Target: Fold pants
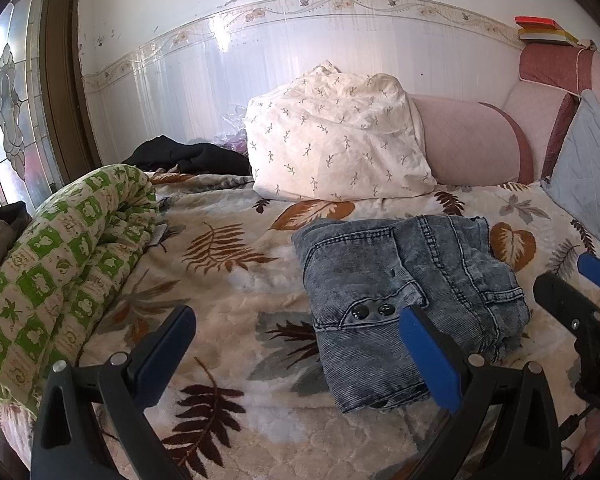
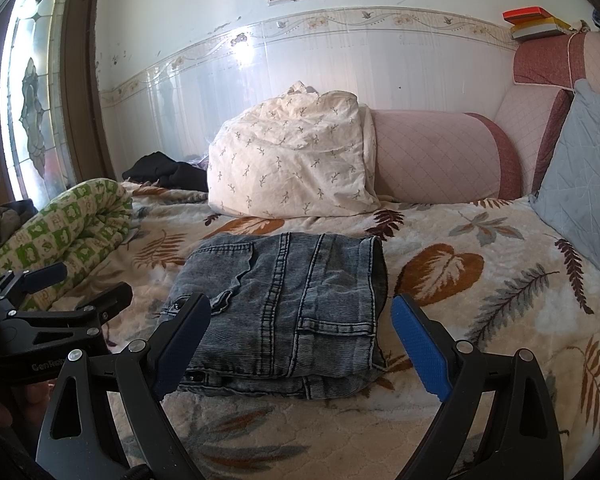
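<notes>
Two grippers hang over the bed, and neither one is holding anything. Your right gripper (image 2: 300,344), black-framed with blue pads, has its jaws spread wide, and in its own view the folded bundle of faded blue-grey denim pants (image 2: 284,304) sits squarely between and just beyond the fingertips, resting on the cream leaf-patterned blanket (image 2: 480,248). Your left gripper (image 1: 296,348) is likewise spread wide and empty; from its view the pants (image 1: 412,280) lie off to the right of centre, with only its right pad overlapping the near edge of the bundle in the picture. Whether that pad actually touches the cloth I cannot tell.

So the relation to mind is this: the bundle lies straight ahead of your right hand and to the right of your left hand. Your right hand looks the better lined up of the two. The bundle looks already folded into a compact block, a little longer near-to-far than left-to-right, with its thick layered edge nearest you and a looser open flap at its far right corner.

If another fold or a tidy is wanted, I would judge you need to bring the left gripper rightward first. The white sprigged pillow (image 2: 292,160) stands well behind the pants, out of the way.
</notes>
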A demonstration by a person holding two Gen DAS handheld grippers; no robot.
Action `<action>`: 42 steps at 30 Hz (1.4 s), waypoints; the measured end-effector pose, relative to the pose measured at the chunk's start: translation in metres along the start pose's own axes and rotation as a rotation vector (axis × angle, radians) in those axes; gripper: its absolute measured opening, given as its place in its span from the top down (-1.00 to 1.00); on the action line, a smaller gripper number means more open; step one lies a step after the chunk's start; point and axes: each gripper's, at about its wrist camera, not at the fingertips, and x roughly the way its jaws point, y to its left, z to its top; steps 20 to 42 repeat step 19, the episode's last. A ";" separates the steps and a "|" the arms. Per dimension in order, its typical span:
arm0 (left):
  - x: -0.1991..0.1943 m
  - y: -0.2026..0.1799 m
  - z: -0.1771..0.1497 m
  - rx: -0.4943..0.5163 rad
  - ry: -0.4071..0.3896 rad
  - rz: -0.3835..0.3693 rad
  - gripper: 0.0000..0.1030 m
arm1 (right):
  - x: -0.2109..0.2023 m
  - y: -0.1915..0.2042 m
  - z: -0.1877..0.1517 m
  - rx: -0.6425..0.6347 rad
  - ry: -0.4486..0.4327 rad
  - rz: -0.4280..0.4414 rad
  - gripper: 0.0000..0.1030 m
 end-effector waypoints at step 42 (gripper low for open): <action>-0.020 0.047 -0.011 -0.032 -0.015 0.049 -0.99 | -0.002 0.033 -0.001 -0.088 0.006 0.019 -0.79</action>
